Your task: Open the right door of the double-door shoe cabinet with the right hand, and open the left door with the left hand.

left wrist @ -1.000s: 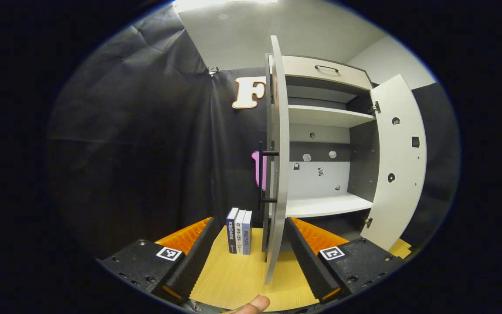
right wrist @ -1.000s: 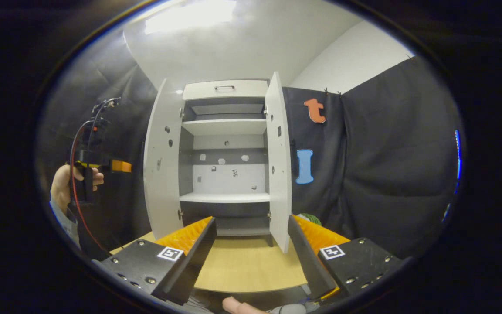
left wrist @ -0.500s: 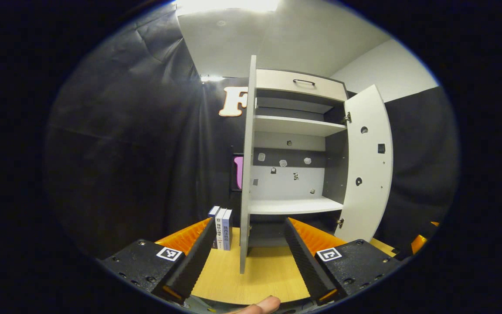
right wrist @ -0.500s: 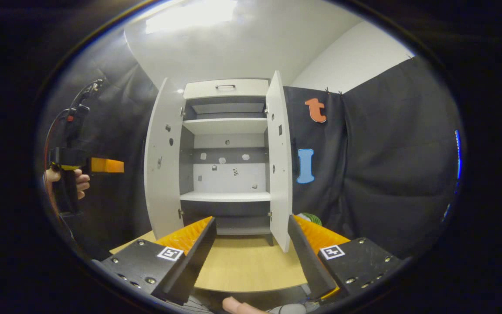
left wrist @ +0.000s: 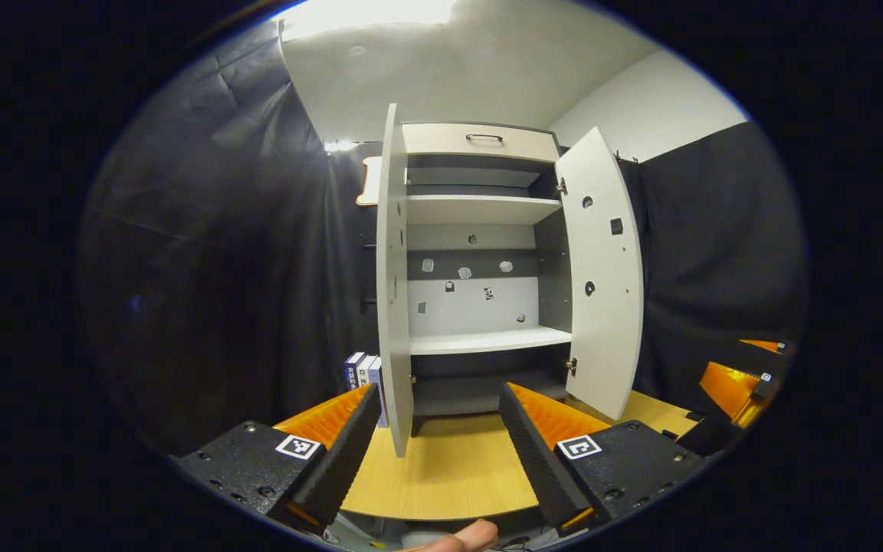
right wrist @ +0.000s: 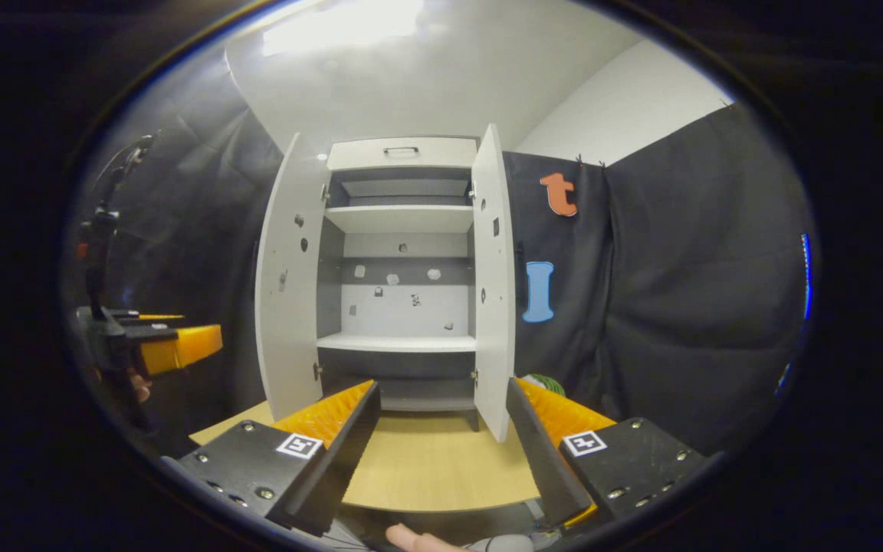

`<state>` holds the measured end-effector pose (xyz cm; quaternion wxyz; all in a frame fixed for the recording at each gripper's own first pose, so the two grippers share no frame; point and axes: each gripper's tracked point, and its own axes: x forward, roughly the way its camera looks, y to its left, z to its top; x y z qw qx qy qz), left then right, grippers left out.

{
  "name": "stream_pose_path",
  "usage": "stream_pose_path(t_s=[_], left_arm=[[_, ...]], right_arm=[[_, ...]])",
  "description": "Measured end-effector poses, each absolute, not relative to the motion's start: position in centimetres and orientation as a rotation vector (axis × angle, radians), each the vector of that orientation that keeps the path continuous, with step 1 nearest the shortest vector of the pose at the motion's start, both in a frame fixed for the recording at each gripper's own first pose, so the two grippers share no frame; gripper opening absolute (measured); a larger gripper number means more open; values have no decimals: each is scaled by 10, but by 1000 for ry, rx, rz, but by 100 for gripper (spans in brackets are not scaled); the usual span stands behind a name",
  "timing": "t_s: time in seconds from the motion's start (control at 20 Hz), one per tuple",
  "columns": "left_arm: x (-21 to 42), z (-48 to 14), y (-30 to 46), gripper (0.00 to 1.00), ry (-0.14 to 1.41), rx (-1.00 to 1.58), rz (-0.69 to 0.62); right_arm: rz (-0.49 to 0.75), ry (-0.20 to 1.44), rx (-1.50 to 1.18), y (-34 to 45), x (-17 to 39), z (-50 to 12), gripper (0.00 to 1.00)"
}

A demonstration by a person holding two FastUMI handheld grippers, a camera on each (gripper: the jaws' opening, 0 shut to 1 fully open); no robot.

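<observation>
On the wooden table, white shoe cabinet (both doors wide); shelves bare

Booth walls: black cloth, creased, hung on both sides of the scene. Above and behind it, a plain white wall meets a white ceiling. Bright ceiling light at top, blown out, glare spreads across the ceiling. Light wood tabletop at bottom, pale grain, front edge rounded. Small row of books stands upright on the tabletop against the cloth, seen in the left gripper view.
</observation>
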<state>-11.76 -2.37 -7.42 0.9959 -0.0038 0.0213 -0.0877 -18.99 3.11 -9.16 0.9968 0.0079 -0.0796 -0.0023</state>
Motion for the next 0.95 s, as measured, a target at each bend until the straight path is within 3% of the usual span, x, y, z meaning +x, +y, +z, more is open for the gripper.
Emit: stream_pose_path(t_s=[0.4, 0.95], left_arm=[[-137, -57, -37, 98, -46, 22, -162], [-123, -72, -2, 98, -9, -32, -106]], right_arm=[[-14, -154, 26, 22, -190, -94, 98], [-41, -158, 26, 13, -192, -91, 98]])
